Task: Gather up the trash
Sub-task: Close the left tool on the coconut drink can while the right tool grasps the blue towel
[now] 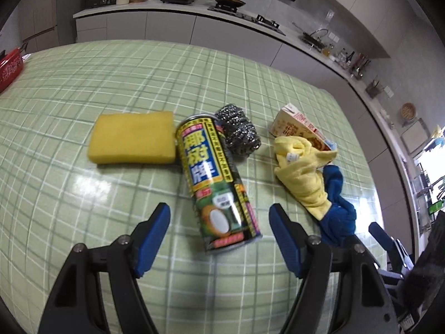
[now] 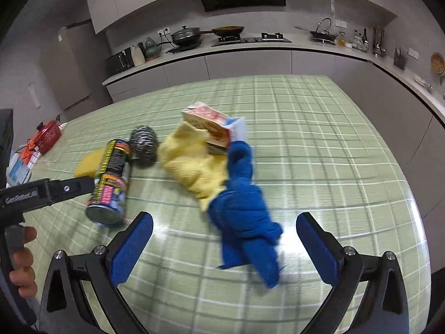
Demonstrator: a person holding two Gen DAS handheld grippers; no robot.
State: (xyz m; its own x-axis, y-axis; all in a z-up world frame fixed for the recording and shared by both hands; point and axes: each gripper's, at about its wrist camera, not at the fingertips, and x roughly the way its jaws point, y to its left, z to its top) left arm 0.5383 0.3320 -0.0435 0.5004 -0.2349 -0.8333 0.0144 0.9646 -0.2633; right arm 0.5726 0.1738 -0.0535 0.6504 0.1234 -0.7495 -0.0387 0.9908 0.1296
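Note:
A yellow and black drink can [image 1: 218,183] [image 2: 111,183] lies on its side on the green checked table [image 1: 83,89] [image 2: 319,128]. My left gripper [image 1: 219,211] hovers open over the can's near end, its blue pads [image 1: 155,236] apart from it. A crumpled carton [image 1: 301,129] [image 2: 210,122] lies farther back, partly under a yellow cloth [image 1: 301,172] [image 2: 192,164]. A blue cloth [image 1: 338,203] [image 2: 244,208] trails from the yellow one. My right gripper [image 2: 225,217] stands open above the blue cloth with nothing held; in the left wrist view only one of its fingers [image 1: 382,233] shows.
A yellow sponge [image 1: 133,137] [image 2: 89,164] and a steel scourer [image 1: 239,129] [image 2: 143,143] lie beside the can. A red container [image 1: 9,65] [image 2: 47,136] sits at the table's far left edge. A kitchen counter [image 2: 250,47] with pans runs behind. A hand [image 2: 22,261] holds the left gripper's handle.

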